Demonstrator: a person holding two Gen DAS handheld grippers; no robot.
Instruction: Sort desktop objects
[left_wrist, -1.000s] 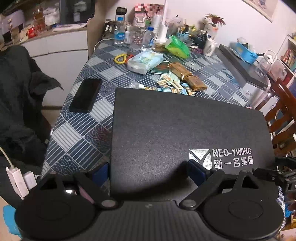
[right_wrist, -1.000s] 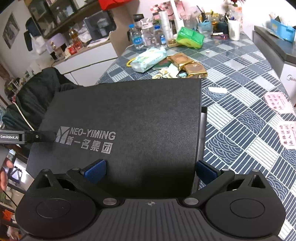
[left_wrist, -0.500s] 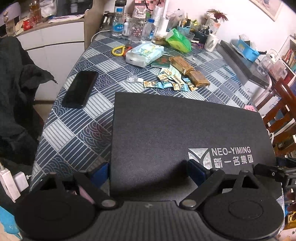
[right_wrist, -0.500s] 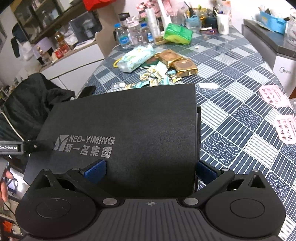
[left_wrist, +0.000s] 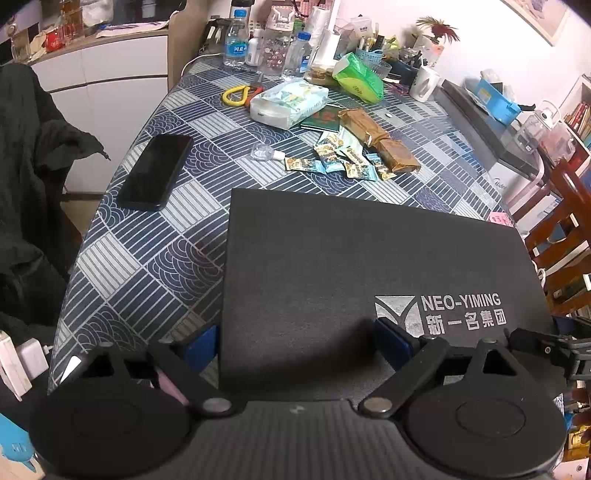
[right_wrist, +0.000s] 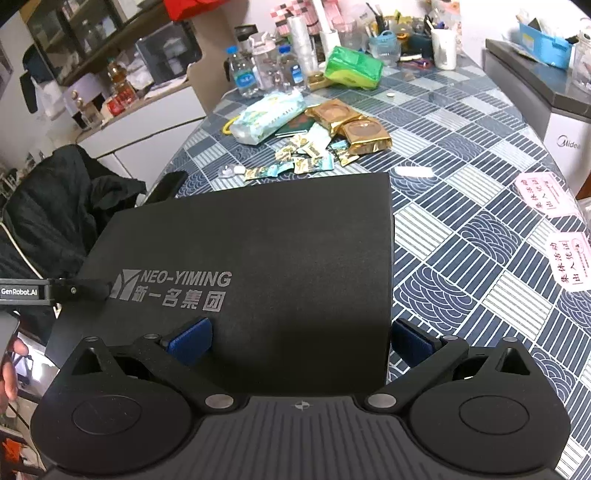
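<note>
A large black box lid (left_wrist: 369, 266) printed NEO-YIMING fills the near part of both views (right_wrist: 258, 266). My left gripper (left_wrist: 295, 343) is shut on the lid's left near corner, one blue pad above it and one below its edge. My right gripper (right_wrist: 299, 339) is shut on its right near corner in the same way. The lid is held level above the patterned table (left_wrist: 155, 236). Behind it lie several snack sachets (left_wrist: 332, 162), gold packets (right_wrist: 365, 133), a tissue pack (left_wrist: 288, 101) and a black phone (left_wrist: 155, 171).
Bottles (left_wrist: 236, 44), a green bag (left_wrist: 356, 75), a white mug (left_wrist: 424, 83) and a pen holder crowd the table's far end. Pink slips (right_wrist: 543, 194) lie at the right. A dark jacket (right_wrist: 55, 206) hangs at the left, a wooden chair (left_wrist: 561, 229) at the right.
Both grippers have risen and pulled back with the lid. More of the table behind it shows now, including the sachets and the whole phone.
</note>
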